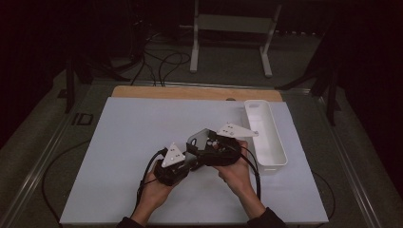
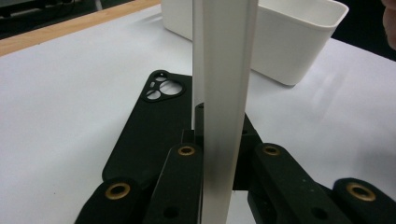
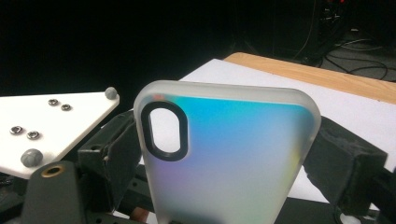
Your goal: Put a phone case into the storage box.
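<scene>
A frosted translucent phone case (image 1: pixel 199 137) with an oval camera cutout is held up over the middle of the white mat. My left gripper (image 1: pixel 192 154) is shut on it across its thickness, and the case (image 2: pixel 224 93) stands edge-on between its jaws in the left gripper view. My right gripper (image 1: pixel 203 145) reaches in from the right. In its view the case (image 3: pixel 233 158) faces the camera, with a black pad (image 3: pixel 112 154) touching each long edge. A black phone case (image 2: pixel 149 126) lies flat on the mat under the left gripper.
A long white bin (image 1: pixel 275 142) stands on the mat's right side, close to the right hand, also as the bin (image 2: pixel 289 42). A wooden strip (image 1: pixel 190 92) borders the mat's far edge. Cables and a white stand lie on the floor beyond.
</scene>
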{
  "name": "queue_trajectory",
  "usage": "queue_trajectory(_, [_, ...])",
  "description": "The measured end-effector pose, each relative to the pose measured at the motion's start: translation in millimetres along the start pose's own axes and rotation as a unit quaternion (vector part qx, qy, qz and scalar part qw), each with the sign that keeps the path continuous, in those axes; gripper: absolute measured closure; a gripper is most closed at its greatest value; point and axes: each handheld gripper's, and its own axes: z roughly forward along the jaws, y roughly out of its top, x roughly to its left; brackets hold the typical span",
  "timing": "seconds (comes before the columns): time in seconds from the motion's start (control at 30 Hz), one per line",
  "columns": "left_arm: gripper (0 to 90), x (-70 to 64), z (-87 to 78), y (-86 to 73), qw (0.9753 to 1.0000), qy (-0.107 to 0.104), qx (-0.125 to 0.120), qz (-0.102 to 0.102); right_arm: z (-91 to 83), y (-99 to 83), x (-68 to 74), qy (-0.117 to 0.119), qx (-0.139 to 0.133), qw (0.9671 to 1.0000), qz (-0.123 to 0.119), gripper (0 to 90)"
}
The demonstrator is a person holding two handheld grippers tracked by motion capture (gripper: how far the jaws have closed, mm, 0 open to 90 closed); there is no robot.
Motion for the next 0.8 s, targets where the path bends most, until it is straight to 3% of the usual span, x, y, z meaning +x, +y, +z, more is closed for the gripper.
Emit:
queue_trajectory(0.17, [85.5, 0.3, 0.3, -0.1, 1.0, 0.001, 0.0, 0.001, -0.1, 0.3, 0.3, -0.001, 0.003, 1.0, -0.002, 17.4])
queue_trajectory(0.33, [75.6, 1.7, -1.9, 0.2, 1.0, -0.005, -0.003, 0.003, 0.2, 0.4, -0.2, -0.001, 0.004, 1.0, -0.004, 17.4])
queue_trajectory(0.47, [59.9, 3.4, -3.8, 0.5, 0.9999, -0.008, -0.006, 0.003, -0.7, 1.0, -1.1, -0.004, 0.002, 1.0, -0.003, 17.4])
queue_trajectory(0.5, [59.9, 4.9, -5.9, 1.3, 0.9999, 0.002, -0.011, -0.001, -1.0, 1.2, -1.8, -0.003, 0.001, 1.0, -0.002, 17.4])
queue_trajectory(0.53, [46.6, 5.4, -7.0, 1.4, 0.9999, 0.01, -0.013, -0.001, -2.3, 1.6, -3.6, -0.005, 0.0, 1.0, -0.004, 17.4])
queue_trajectory(0.63, [31.3, 7.0, -10.1, 1.8, 0.9993, 0.031, -0.021, -0.002, -4.1, 2.2, -5.8, -0.009, 0.0, 1.0, -0.002, 17.4])
queue_trajectory(0.8, [15.3, 10.3, -14.8, 2.6, 0.9987, 0.041, -0.03, -0.003, -6.3, 2.9, -8.8, -0.012, -0.002, 0.9999, -0.001, 17.4])
